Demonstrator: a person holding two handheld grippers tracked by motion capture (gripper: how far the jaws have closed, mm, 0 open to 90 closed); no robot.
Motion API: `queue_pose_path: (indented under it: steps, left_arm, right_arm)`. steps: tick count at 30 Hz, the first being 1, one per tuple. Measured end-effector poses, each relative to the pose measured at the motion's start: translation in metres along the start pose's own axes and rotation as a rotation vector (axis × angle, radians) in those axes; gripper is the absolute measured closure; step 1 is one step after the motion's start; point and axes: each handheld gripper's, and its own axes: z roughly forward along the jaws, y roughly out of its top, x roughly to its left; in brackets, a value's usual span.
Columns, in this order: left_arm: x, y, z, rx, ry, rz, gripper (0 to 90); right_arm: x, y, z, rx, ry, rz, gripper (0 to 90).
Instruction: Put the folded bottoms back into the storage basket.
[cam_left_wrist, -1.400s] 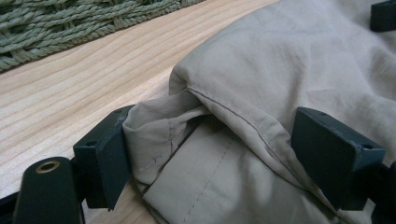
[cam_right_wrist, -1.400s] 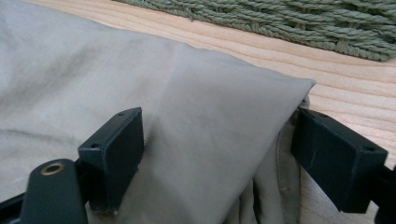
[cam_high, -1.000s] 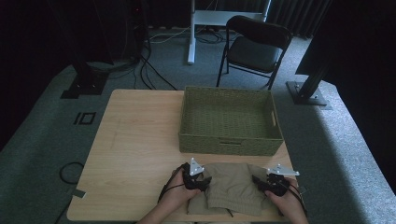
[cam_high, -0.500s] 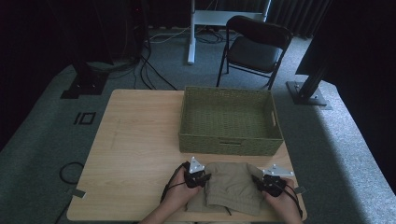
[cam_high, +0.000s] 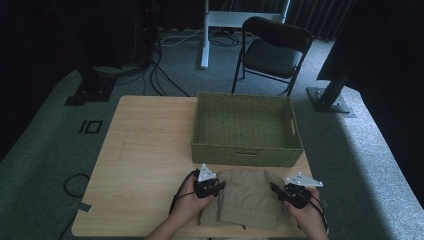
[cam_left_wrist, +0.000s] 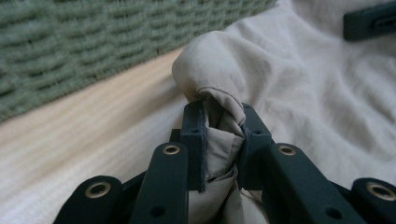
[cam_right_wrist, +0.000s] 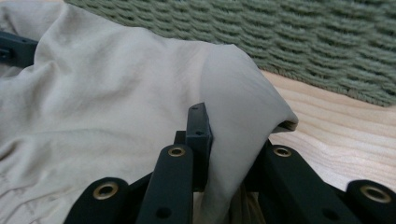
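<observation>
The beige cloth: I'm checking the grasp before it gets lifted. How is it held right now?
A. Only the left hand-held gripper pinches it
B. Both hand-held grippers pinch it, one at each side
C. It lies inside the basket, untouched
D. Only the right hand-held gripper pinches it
B: the left hand-held gripper and the right hand-held gripper each have a fold of the beige cloth clamped between their jaws.

Wicker basket (cam_high: 246, 131), green, rectangular, on far right part of light wooden worktop (cam_high: 145, 165); slot handle in its right wall. Black folding chair (cam_high: 272, 50) on grey carpet beyond worktop, facing it. White stand leg (cam_high: 205, 35) left of chair. Black cables (cam_high: 160, 75) trailing across carpet at far left. Black floor base (cam_high: 327, 100) at right, another (cam_high: 90, 90) at left. Cable loop (cam_high: 75, 185) beside worktop's near left corner.
</observation>
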Motion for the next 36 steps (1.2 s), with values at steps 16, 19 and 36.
queue_pose_path:
  steps: [16, 19, 36]
  left_arm:
    - [-0.004, 0.032, -0.027, -0.055, -0.001, 0.064, 78.9]
    - [-0.003, 0.038, -0.031, -0.059, 0.006, 0.08, 79.1]
    - [0.011, 0.1, -0.058, -0.143, 0.023, 0.103, 80.1]
  right_arm:
    - [0.007, 0.034, -0.022, -0.093, 0.008, -0.01, 79.5]
    - [0.007, 0.04, -0.025, -0.102, 0.013, -0.013, 79.5]
    - [0.0, 0.105, -0.047, -0.222, 0.028, -0.017, 79.6]
